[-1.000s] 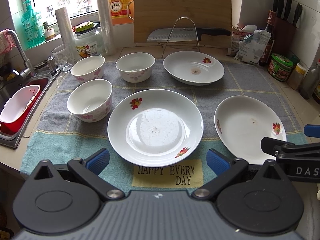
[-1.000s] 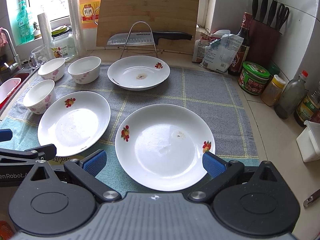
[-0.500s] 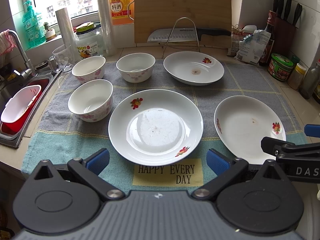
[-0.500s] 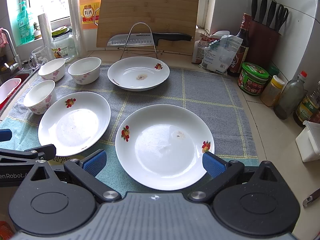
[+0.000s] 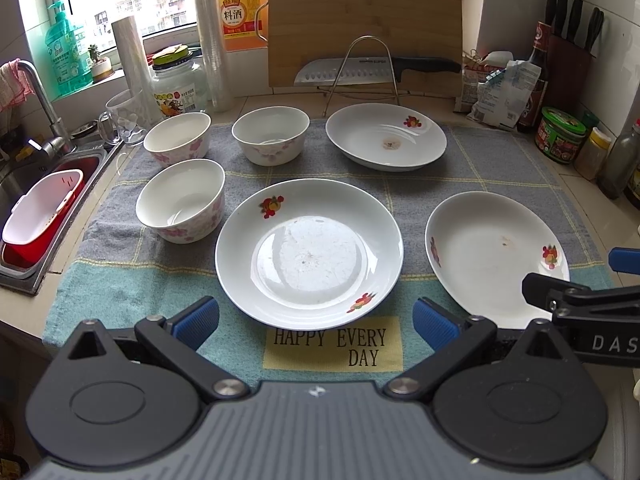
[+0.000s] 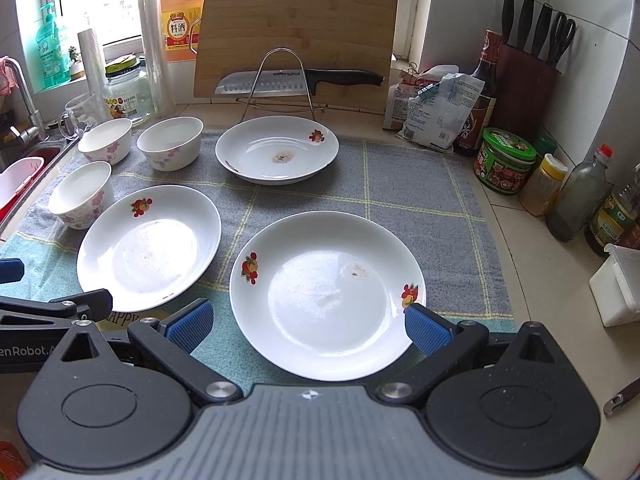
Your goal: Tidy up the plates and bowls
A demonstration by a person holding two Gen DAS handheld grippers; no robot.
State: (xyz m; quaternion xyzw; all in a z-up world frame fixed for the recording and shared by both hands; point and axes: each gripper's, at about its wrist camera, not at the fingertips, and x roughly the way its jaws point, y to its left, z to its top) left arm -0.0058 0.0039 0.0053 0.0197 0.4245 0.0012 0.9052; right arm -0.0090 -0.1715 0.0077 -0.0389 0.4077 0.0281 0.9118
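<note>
Three white plates with fruit prints and three white bowls with pink flowers sit on a grey and teal towel mat (image 5: 120, 288). In the left wrist view my left gripper (image 5: 315, 320) is open, its blue pads either side of the middle plate's (image 5: 308, 252) near rim. The bowls (image 5: 180, 200) (image 5: 178, 134) (image 5: 271, 134) stand left and behind it, and the far plate (image 5: 386, 136) lies beyond. In the right wrist view my right gripper (image 6: 307, 326) is open at the near rim of the right plate (image 6: 324, 296). Nothing is held.
A sink with a red and white basket (image 5: 36, 216) lies to the left. At the back stand a cutting board (image 5: 364, 20) and a knife on a wire rack (image 5: 360, 72). Jars and bottles (image 6: 504, 160), a knife block (image 6: 528, 76) and a white container (image 6: 616, 288) line the right side.
Both views have shifted only very slightly. No plate or bowl has moved, and both grippers have stayed open.
</note>
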